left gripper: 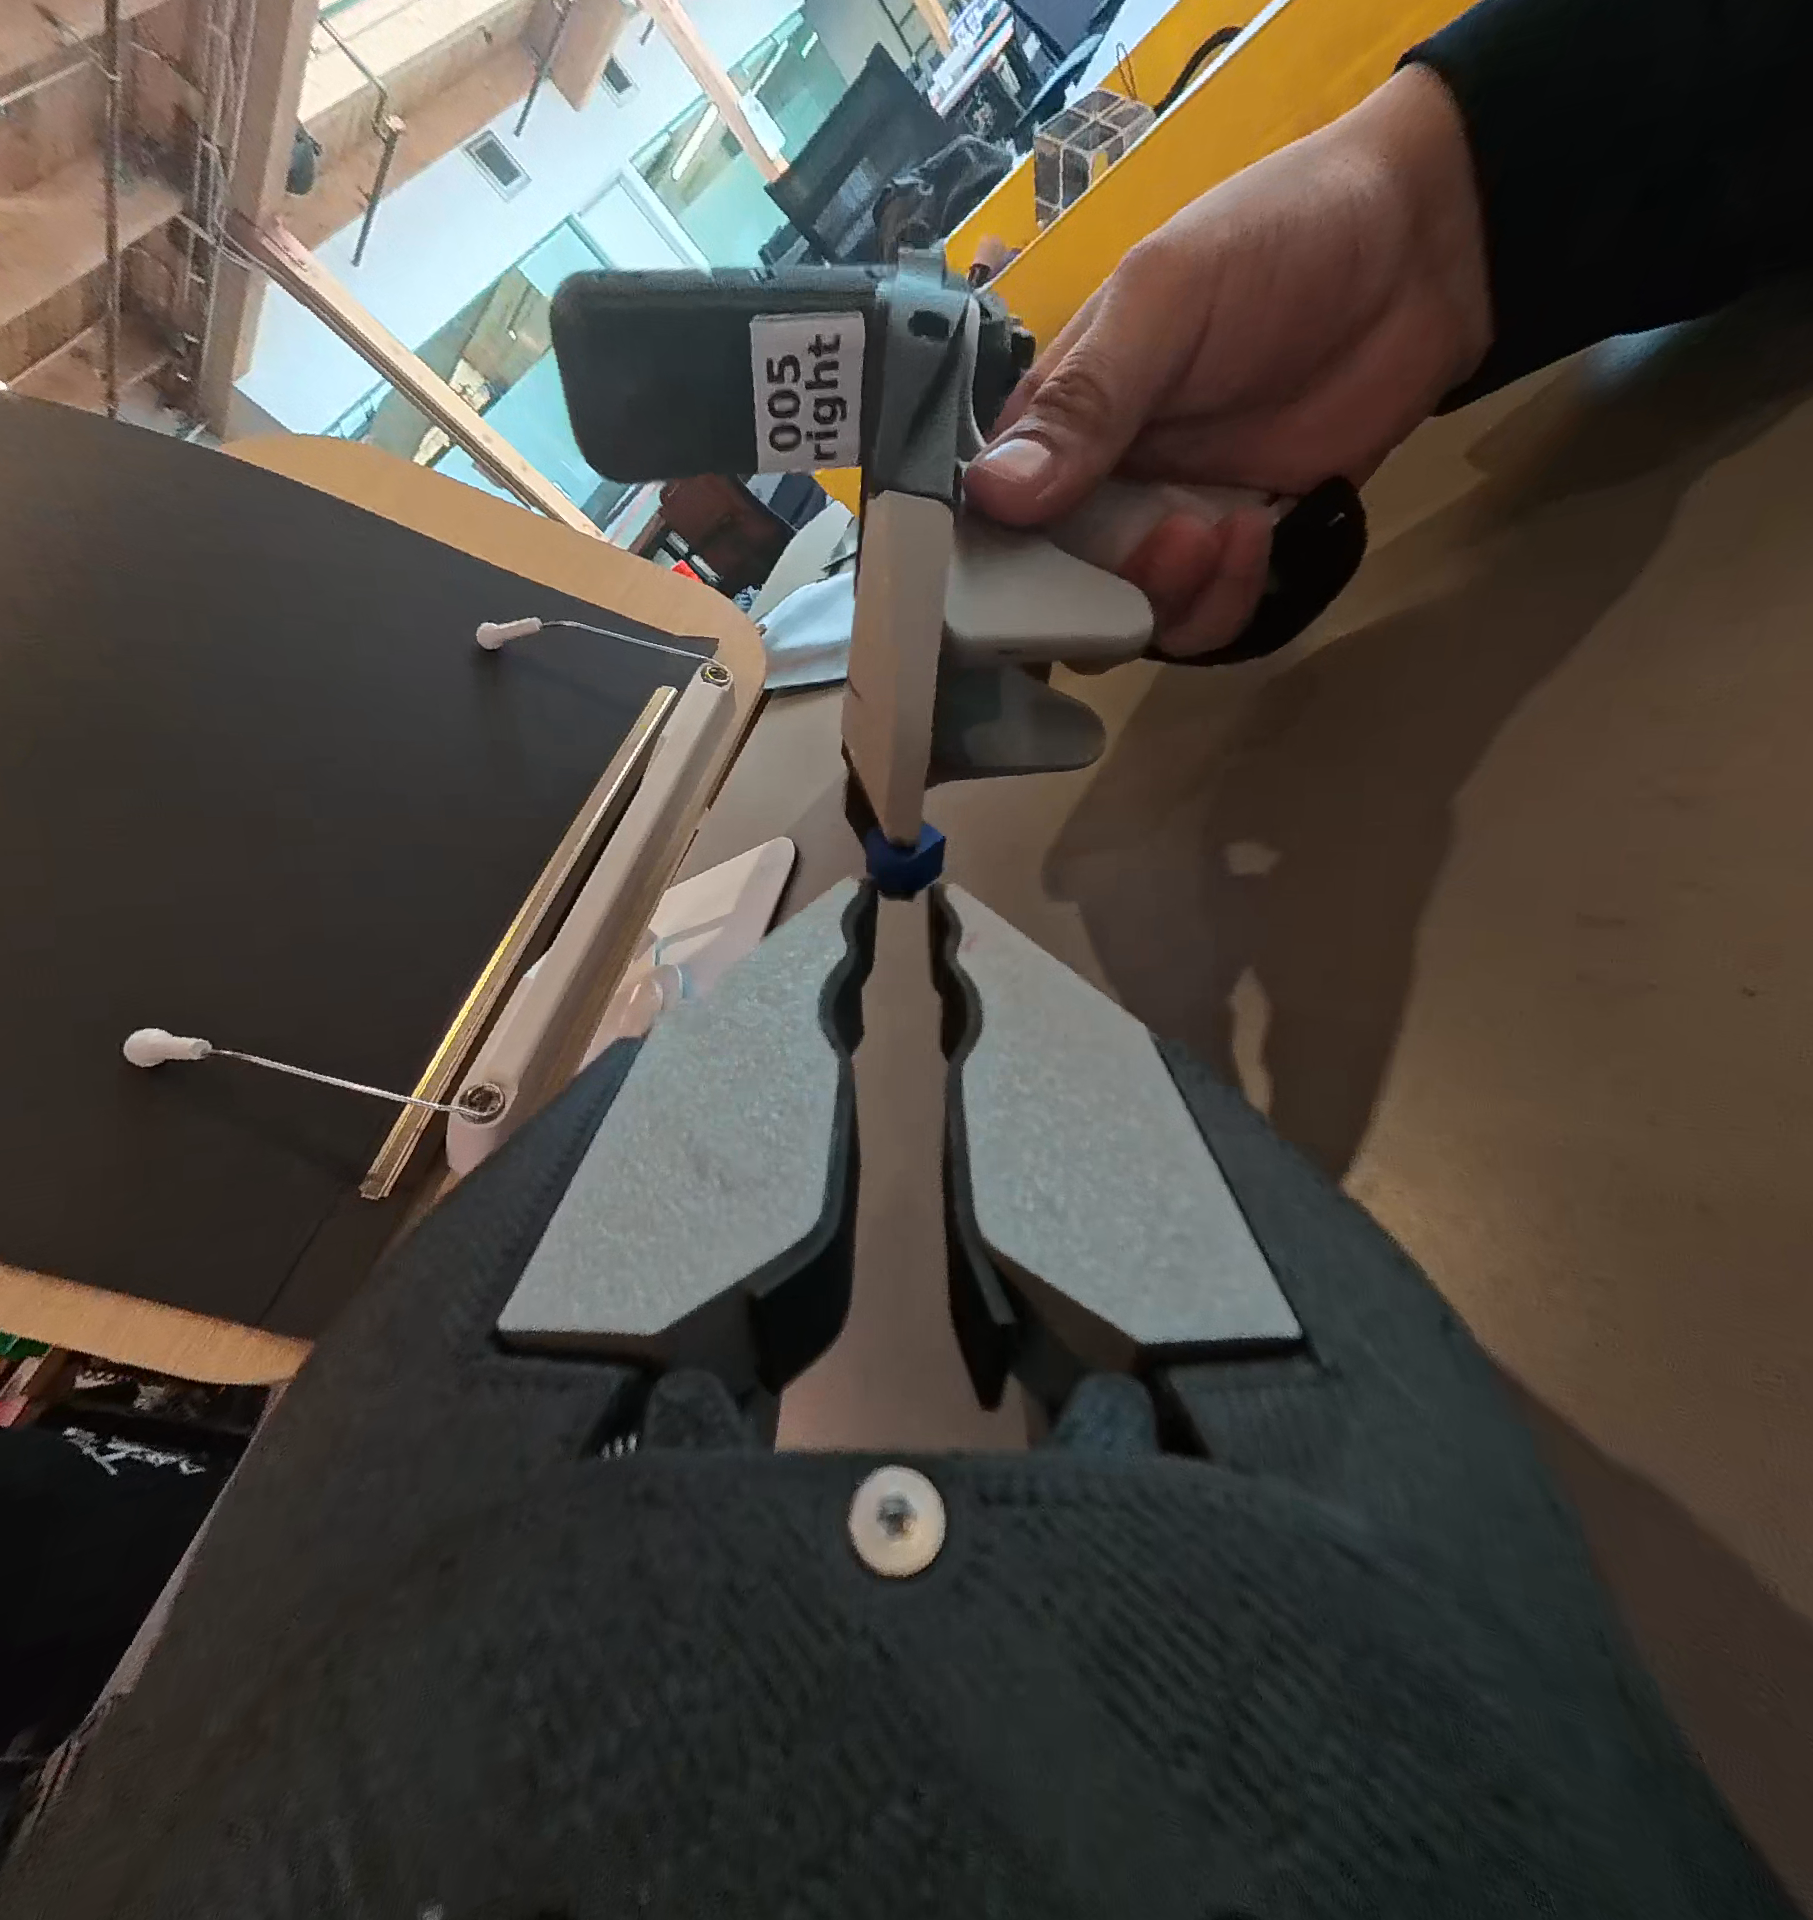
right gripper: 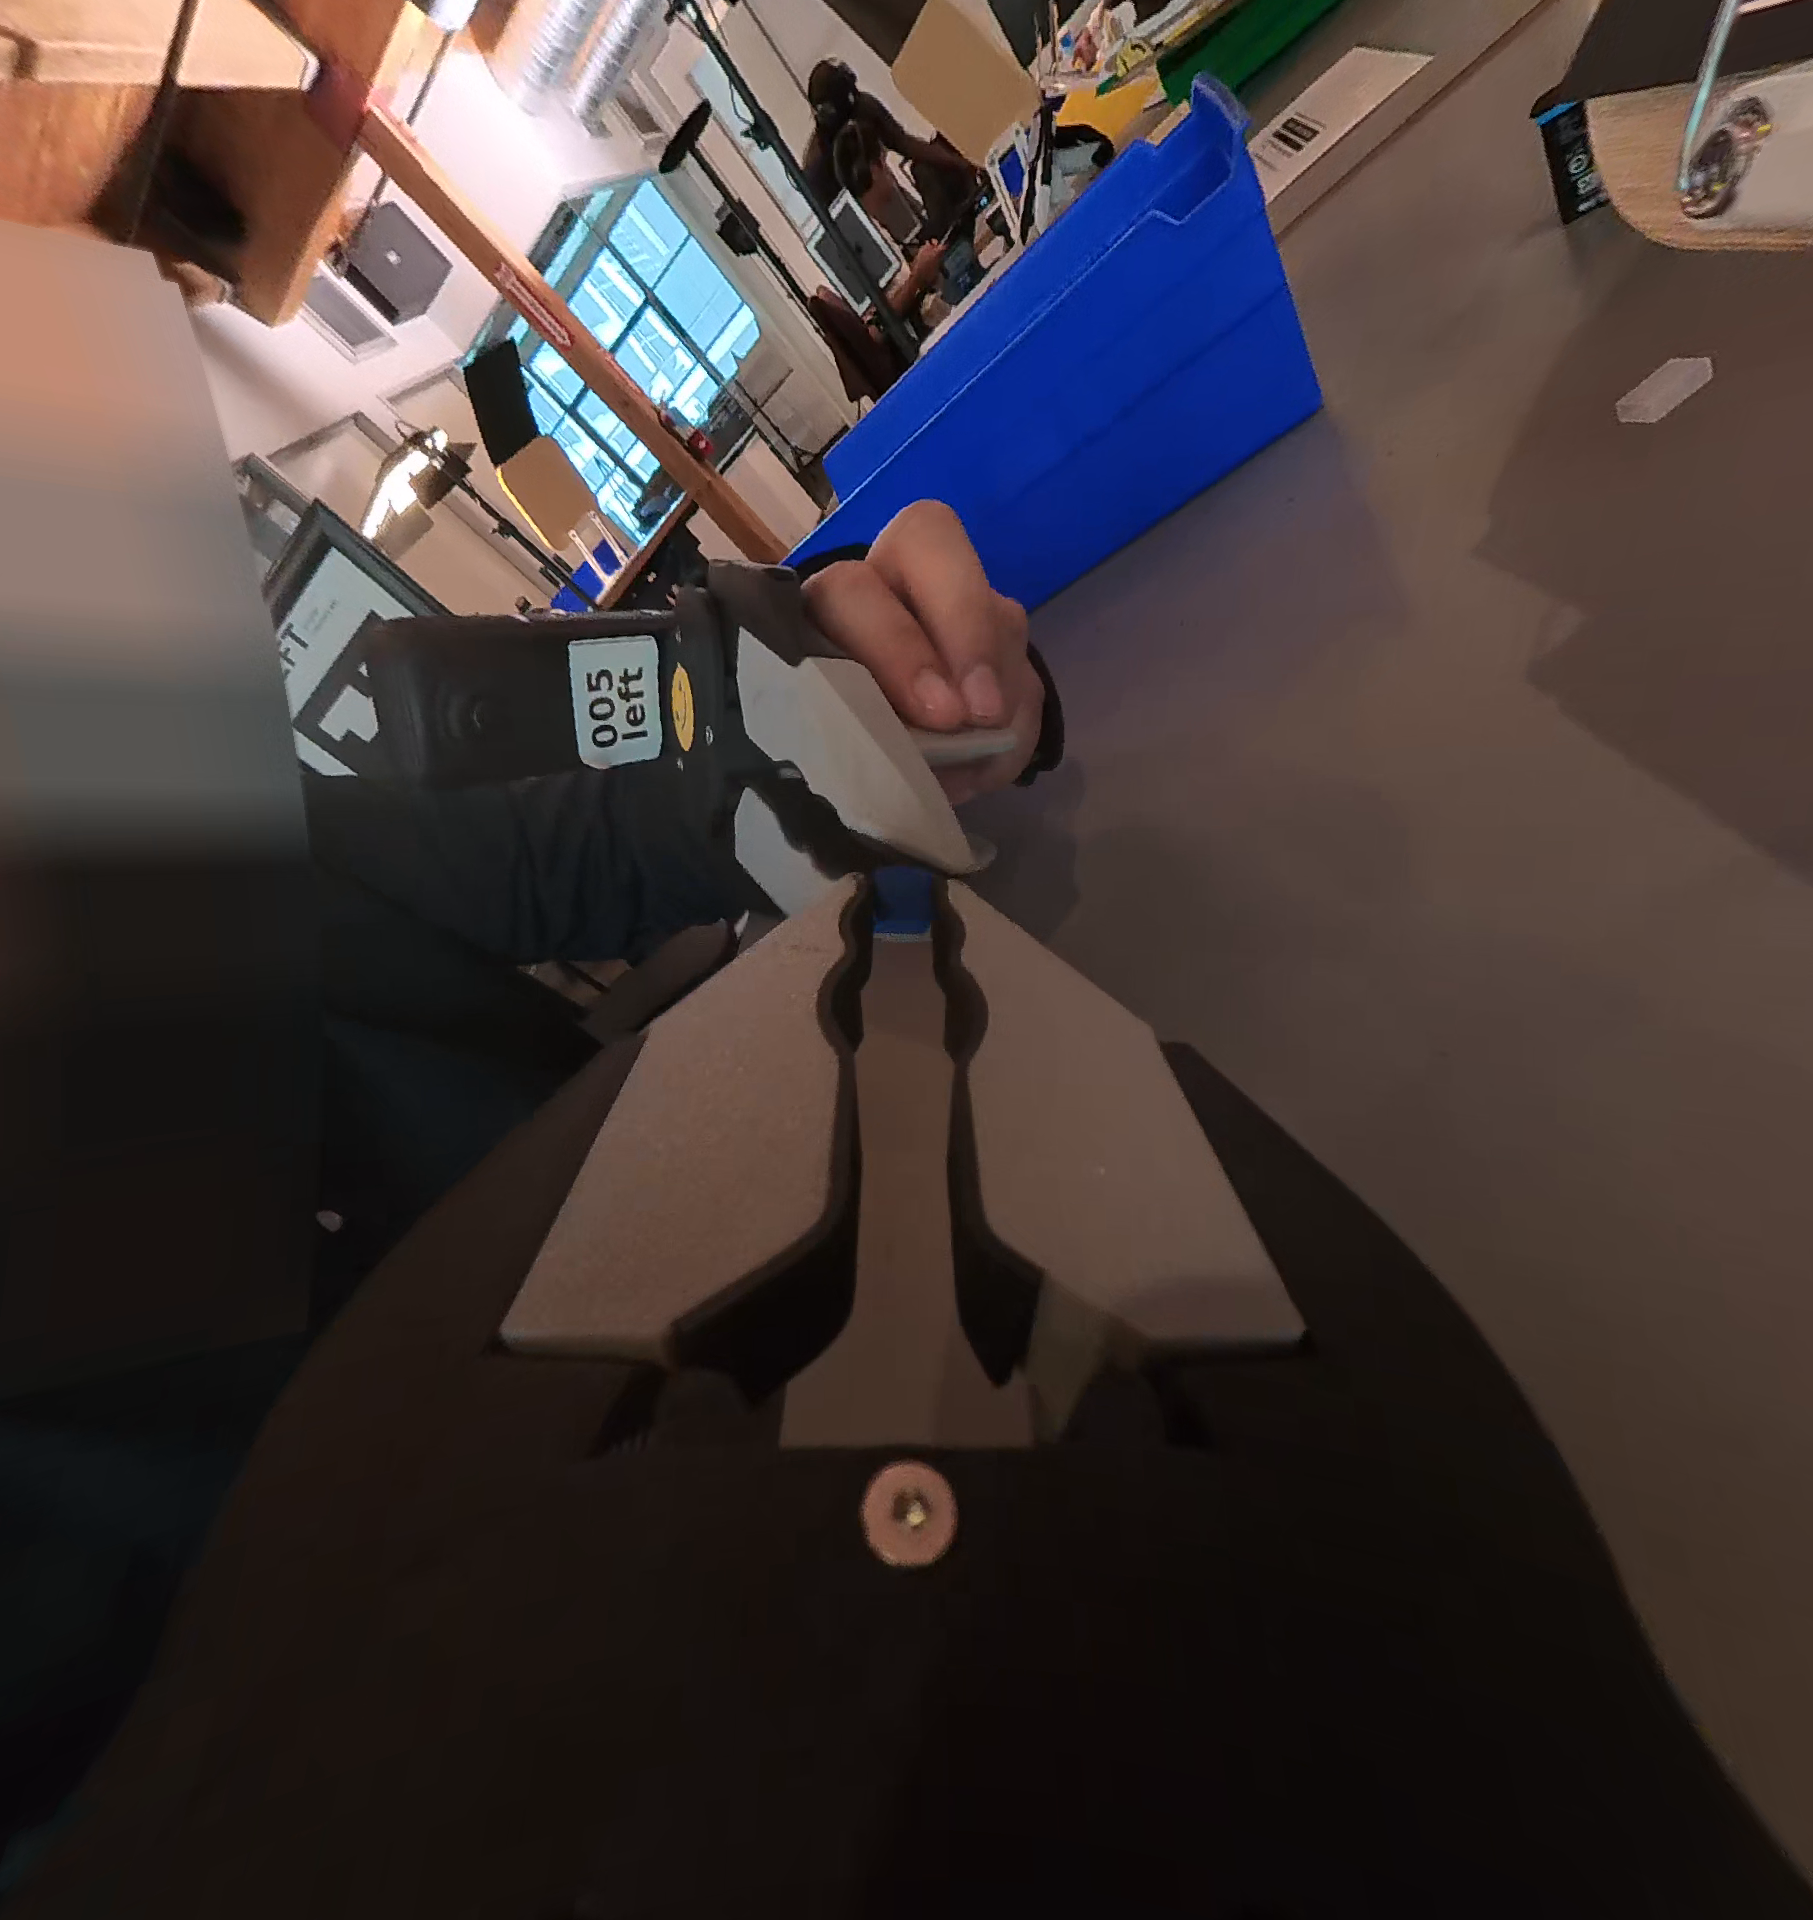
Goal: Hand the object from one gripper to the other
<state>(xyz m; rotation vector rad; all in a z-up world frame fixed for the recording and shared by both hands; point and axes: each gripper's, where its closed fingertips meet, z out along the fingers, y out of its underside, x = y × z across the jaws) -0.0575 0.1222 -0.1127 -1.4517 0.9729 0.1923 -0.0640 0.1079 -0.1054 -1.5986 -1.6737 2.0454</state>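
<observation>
Each gripper's black camera [left gripper: 673,379] [right gripper: 497,701] bears a white printed label [left gripper: 810,390] [right gripper: 616,701].
</observation>
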